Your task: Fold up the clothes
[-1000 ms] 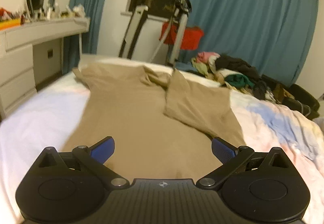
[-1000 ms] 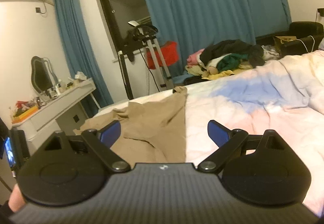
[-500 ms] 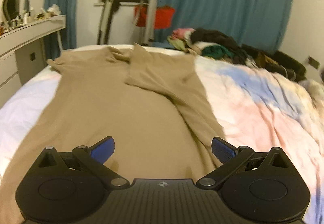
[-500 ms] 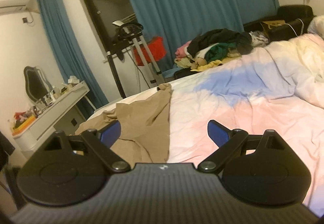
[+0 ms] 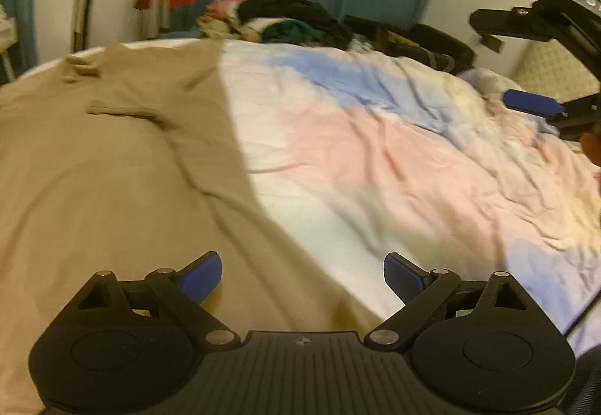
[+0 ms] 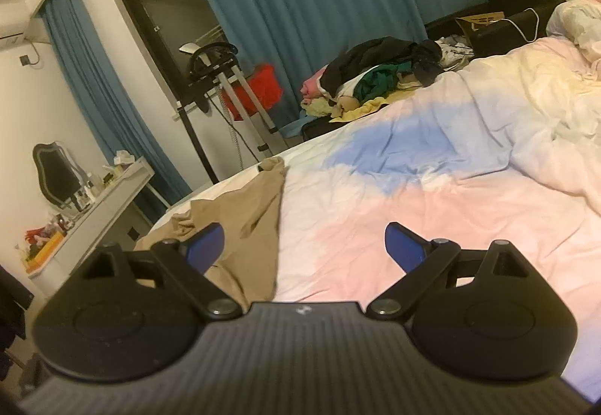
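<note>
A tan garment (image 5: pixel 112 189) is spread flat on the bed, over the left part of a pastel duvet (image 5: pixel 375 152) patterned in pink, blue and white. One sleeve is seen folded inward across the body of the garment, and its right edge runs diagonally toward the near side of the bed.

The left tool (image 5: pixel 302 274) is held low above the garment's near right edge, with its blue-padded fingers spread wide and nothing between them. The right tool (image 6: pixel 304 240) is likewise released, its fingers apart and empty, and is held above the line where the garment's edge meets the duvet. In the left wrist view, the right tool appears at the far right, above the duvet and well apart from the garment.

A pile of mixed clothes (image 6: pixel 375 77) lies beyond the far edge of the bed, before teal curtains (image 6: pixel 319 2). A white desk (image 6: pixel 109 204) carrying small items and a mirror stands at the left wall.
</note>
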### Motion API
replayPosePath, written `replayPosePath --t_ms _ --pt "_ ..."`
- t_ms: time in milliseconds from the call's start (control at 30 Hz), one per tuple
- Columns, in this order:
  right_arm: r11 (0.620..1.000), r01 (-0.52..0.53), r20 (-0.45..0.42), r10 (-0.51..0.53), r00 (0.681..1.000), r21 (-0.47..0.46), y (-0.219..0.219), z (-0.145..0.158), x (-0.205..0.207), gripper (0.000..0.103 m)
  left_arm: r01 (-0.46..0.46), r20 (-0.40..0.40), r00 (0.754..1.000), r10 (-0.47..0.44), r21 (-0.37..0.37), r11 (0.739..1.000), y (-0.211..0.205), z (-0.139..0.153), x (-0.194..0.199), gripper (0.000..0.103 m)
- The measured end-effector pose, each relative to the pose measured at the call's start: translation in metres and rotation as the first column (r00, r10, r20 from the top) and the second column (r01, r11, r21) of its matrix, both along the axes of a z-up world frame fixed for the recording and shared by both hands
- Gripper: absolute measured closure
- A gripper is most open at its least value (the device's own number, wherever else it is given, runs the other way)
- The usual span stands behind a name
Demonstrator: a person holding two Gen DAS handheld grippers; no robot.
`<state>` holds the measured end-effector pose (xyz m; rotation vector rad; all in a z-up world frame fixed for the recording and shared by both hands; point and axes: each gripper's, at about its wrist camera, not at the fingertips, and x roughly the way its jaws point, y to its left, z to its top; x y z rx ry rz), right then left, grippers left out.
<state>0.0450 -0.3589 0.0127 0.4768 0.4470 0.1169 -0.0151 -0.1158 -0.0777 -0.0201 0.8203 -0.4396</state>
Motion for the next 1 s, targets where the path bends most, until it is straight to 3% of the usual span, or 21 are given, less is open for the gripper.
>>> replayPosePath --t_ms 167,267,367,400,433,500,600,700,900,1000 --pt "0.999 0.045 -0.024 -0.045 0.999 0.014 -0.011 -0.003 0.002 0.009 0.093 -0.082 0.992 -0.096 -0.039 0.995 -0.023 -0.024 -0.009 0.033" --pt "0.997 0.008 -0.053 -0.003 0.999 0.079 -0.012 -0.011 0.008 0.009 0.149 -0.122 0.980 -0.155 -0.061 0.987 -0.037 -0.040 -0.015 0.037" --pt "0.989 -0.031 -0.077 0.042 0.996 0.143 -0.011 -0.018 0.014 0.009 0.201 -0.078 0.977 -0.201 -0.006 0.980 -0.050 -0.054 -0.020 0.041" --pt "0.988 -0.035 -0.085 0.048 0.995 0.150 -0.010 -0.020 0.016 0.009 0.201 -0.053 0.978 -0.199 0.025 0.979 -0.053 -0.056 -0.023 0.053" --pt "0.987 -0.039 -0.093 0.054 0.994 0.158 -0.009 -0.023 0.017 0.009 0.195 -0.038 0.980 -0.194 0.042 0.980 -0.053 -0.057 -0.024 0.057" --pt "0.986 -0.038 -0.107 0.056 0.993 0.162 -0.007 -0.026 0.019 0.009 0.183 -0.029 0.983 -0.181 0.048 0.982 -0.050 -0.056 -0.026 0.092" --pt "0.983 -0.025 -0.116 0.047 0.992 0.180 -0.010 -0.030 0.020 0.009 0.138 -0.044 0.990 -0.138 0.008 0.990 -0.037 -0.048 -0.025 0.095" --pt "0.977 -0.029 -0.107 0.052 0.993 0.211 -0.014 -0.032 0.019 0.009 0.075 -0.054 0.995 -0.080 -0.087 0.993 -0.007 -0.023 -0.028 0.095" --pt "0.974 -0.017 -0.113 0.044 0.993 0.225 -0.018 -0.034 0.019 0.009 -0.064 -0.093 0.995 0.040 -0.269 0.961 0.071 0.034 -0.041 0.096" --pt "0.971 -0.025 -0.127 0.056 0.990 0.239 -0.016 -0.036 0.022 0.009 -0.158 -0.172 0.978 0.116 -0.253 0.955 0.104 0.038 -0.044 0.096"
